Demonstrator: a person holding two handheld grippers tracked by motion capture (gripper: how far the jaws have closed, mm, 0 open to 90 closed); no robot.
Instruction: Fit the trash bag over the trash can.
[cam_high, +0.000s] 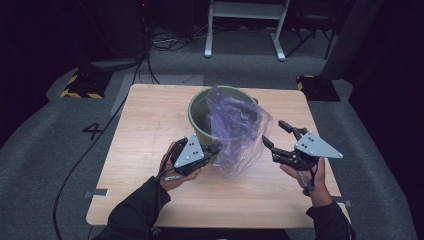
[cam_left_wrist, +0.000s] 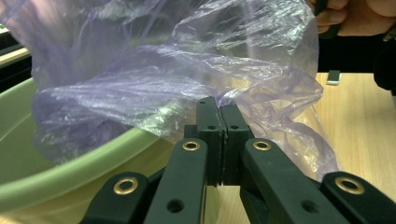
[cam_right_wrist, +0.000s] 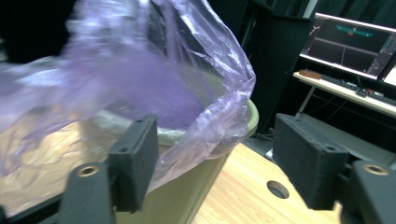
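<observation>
A pale green bucket (cam_high: 199, 117) stands at the middle of the wooden table (cam_high: 150, 125). A thin purple plastic bag (cam_high: 237, 132) is draped over its rim and spills onto the near side. My left gripper (cam_high: 216, 148) is shut on a fold of the bag; in the left gripper view the pads (cam_left_wrist: 218, 105) meet on the bag (cam_left_wrist: 163, 70) just beside the bucket's rim (cam_left_wrist: 70, 172). My right gripper (cam_high: 273, 132) stands open just right of the bag. In the right gripper view its pads (cam_right_wrist: 135, 158) are wide apart, with the bag (cam_right_wrist: 140, 79) and bucket (cam_right_wrist: 196, 200) ahead and untouched.
The person's right hand (cam_left_wrist: 345, 18) appears beyond the bag. A small hole (cam_right_wrist: 278, 189) is in the tabletop by the bucket. Off the table are a white frame (cam_high: 245, 25), striped floor bases (cam_high: 82, 85), a floor cable (cam_high: 90, 150) and a lit monitor (cam_right_wrist: 355, 42).
</observation>
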